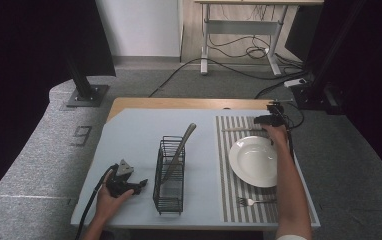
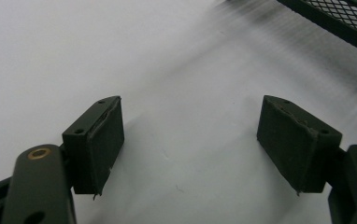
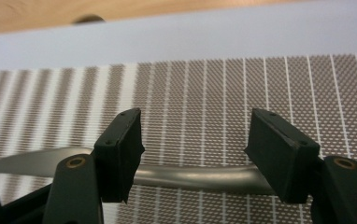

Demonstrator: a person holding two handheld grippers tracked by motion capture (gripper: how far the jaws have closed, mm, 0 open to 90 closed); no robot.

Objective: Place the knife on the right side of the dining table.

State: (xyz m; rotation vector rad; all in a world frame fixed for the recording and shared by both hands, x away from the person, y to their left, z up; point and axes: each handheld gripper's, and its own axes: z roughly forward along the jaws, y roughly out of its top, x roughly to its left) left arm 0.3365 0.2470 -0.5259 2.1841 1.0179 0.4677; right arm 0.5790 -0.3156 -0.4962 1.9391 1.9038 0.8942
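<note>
Your right claw [image 1: 268, 119] sits at the far end of the striped placemat [image 1: 231, 190], beyond the white plate [image 1: 254, 161]. Its jaws stand apart and press on nothing. In the right gripper view, the table knife [image 3: 186, 176] lies flat on the placemat [image 3: 204, 93], crossing just in front of the right claw [image 3: 193, 154] from one jaw to the other; its blade tapers out past the jaw on the left of that view, and its handle runs behind the jaw on the right. Neither pad touches it, so the knife is released and resting on the mat. From the high view, the knife [image 1: 241, 130] lies crosswise along the mat's far edge, just beyond the plate.

Your left claw [image 1: 138, 185] rests low over the pale blue surface [image 1: 129, 135] near its front left, pointing toward the black wire caddy [image 1: 170, 175]. In the left gripper view, the left claw [image 2: 190, 135] is wide open with bare surface [image 2: 74, 46] between its pads, and a corner of the wire caddy [image 2: 340, 18] shows at the top right, blurred.

A piece of cutlery [image 1: 181, 145] stands tilted in the caddy, its handle leaning out over the far rim; which piece it is you cannot tell. A fork [image 1: 253, 202] lies on the placemat near the front edge, on the near side of the plate, well apart from the knife.
</note>
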